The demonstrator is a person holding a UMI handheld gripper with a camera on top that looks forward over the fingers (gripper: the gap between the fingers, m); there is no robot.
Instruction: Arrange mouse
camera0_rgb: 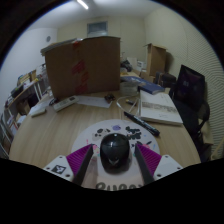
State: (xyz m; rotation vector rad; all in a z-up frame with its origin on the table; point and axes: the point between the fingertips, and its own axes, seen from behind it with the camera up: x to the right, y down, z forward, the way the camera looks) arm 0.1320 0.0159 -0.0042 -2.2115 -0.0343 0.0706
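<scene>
While I look along the gripper (115,160), the largest thing I see is the pale round table (60,128) that spreads out ahead of me and carries everything else. At its far side stands a big open cardboard box (82,64), brown, with its flaps up and a red mark on its front face. To the right of the table a black office chair (191,88) faces in towards it. On the table near that chair lies a stack of white papers or a booklet (162,108), and beside it a dark slim object like a pen or cable (140,124) lies slantwise; I cannot tell which it is. Flat white sheets (78,101) lie in front of the box. More clutter sits on desks along the left wall, too small for me to name.

Closer in, a white round mat with printed marks (100,130) lies just beyond the fingers. The black mouse (115,150) sits between the fingers, its rounded back towards me. The purple pads (84,157) flank it on both sides, the fingers (146,160) drawn in close to its flanks. I cannot make out whether both pads actually press on the mouse or whether a thin gap remains, so I cannot tell if it is gripped.
</scene>
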